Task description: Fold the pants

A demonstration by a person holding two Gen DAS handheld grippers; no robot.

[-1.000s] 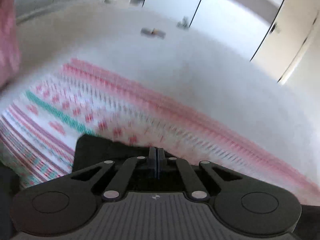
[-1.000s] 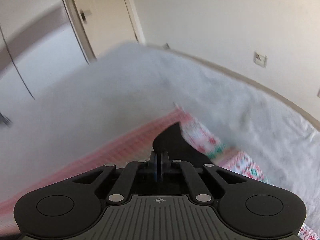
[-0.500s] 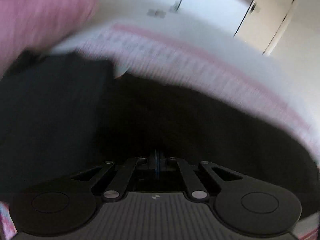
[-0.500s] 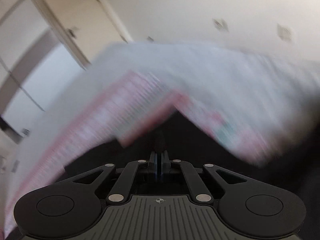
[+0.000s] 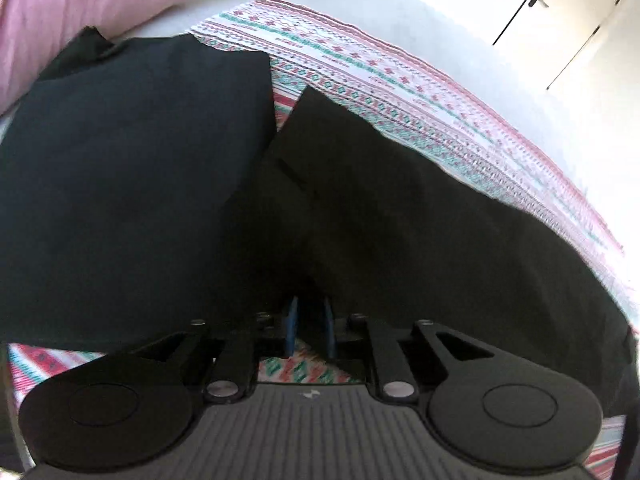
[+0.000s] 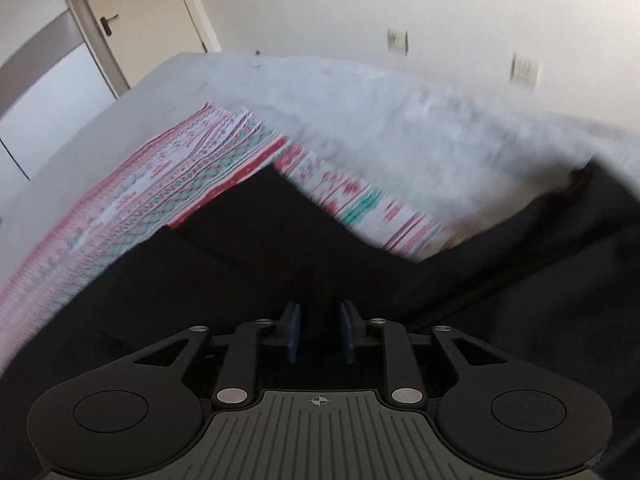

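The left gripper (image 5: 310, 330) has just been opening; its blue pads stand a little apart with dark cloth of the black pants (image 5: 132, 184) between them, not visibly pinched. The right gripper (image 6: 319, 330) has also just been opening, wider, with black cloth lying in the gap and free of the pads. The pants lie spread on a patterned cloth (image 5: 400, 80), two dark panels meeting in a narrow V gap. Their far corner leaves a striped margin bare. Beyond lies the open white bed (image 6: 380, 112); a pink pillow (image 5: 80, 4) borders the left edge.
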